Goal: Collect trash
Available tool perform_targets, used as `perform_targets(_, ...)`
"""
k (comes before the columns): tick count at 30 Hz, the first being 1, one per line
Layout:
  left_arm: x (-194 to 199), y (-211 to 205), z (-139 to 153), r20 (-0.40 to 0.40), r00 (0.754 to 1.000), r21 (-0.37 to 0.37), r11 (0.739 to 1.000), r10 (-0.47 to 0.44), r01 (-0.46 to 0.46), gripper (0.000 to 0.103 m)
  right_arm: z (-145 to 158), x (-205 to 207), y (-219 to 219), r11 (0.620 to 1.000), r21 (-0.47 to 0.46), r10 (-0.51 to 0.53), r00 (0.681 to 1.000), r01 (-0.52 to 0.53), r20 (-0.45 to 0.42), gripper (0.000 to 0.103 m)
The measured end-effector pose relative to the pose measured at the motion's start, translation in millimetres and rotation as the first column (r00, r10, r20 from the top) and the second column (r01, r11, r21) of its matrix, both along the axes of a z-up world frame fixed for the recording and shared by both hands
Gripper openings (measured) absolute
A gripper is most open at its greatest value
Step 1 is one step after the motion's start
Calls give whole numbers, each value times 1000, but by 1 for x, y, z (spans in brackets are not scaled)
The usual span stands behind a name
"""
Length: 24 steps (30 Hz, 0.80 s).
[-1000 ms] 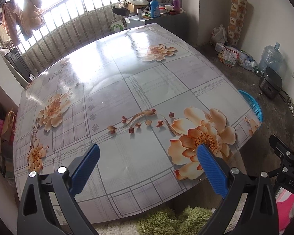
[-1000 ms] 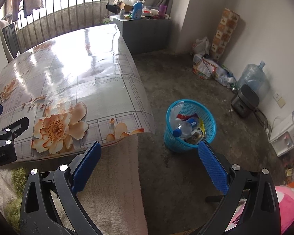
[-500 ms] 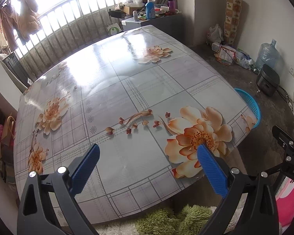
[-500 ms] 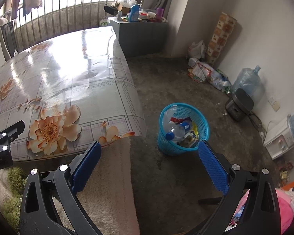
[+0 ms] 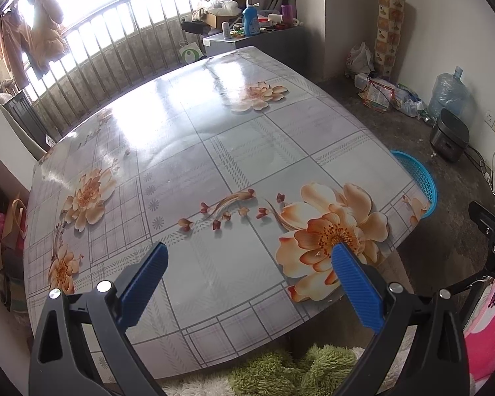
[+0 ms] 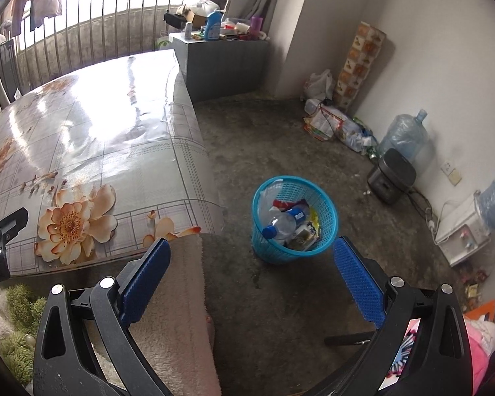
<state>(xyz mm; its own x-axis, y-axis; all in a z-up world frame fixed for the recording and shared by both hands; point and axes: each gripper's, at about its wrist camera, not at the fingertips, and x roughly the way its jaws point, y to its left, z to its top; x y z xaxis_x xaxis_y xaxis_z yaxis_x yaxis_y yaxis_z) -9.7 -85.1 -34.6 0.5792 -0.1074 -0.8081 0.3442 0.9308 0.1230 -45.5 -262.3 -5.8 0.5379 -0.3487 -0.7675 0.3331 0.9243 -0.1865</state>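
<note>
Change since earlier frames: both views drawn slightly back and up; blue basket shifted toward the centre of the right wrist view, more floor showing around it.
Left gripper [image 5: 247, 269]: lower centre of the left wrist view, jaws spread wide, nothing between the blue pads, held over the near edge of the table.
Right gripper [image 6: 250, 269]: lower centre of the right wrist view, jaws spread wide, empty, held above the floor near the table corner.
Table [image 5: 188, 151]: fills the middle of the left wrist view, covered by a glossy flowered cloth, bright window glare at upper left.
Wastebasket [image 6: 326, 231]: blue mesh, centre of the right wrist view, standing on the concrete floor just right of the table corner; only its rim visible at the right edge of the table in the left wrist view.
Trash: inside the basket, a clear plastic bottle [image 6: 280, 222] with a blue cap lying tilted, with wrappers and crumpled plastic beside it.
Floor clutter [image 6: 340, 125]: bags and packets against the wall, upper right.
Water jug [image 6: 402, 137]: right of the clutter, by the wall.
Rice cooker [image 6: 391, 175]: dark, just below the jug.
Beige towel [image 6: 178, 313]: lower left of the right wrist view, draped below the table edge.
</note>
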Motion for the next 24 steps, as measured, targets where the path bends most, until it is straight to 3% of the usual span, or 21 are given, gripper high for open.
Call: perform_targets(24,-1,-1,1,1,1000,-1,1000,0,0,98,0,0,4,1000,0,3,1000,-3,0,95)
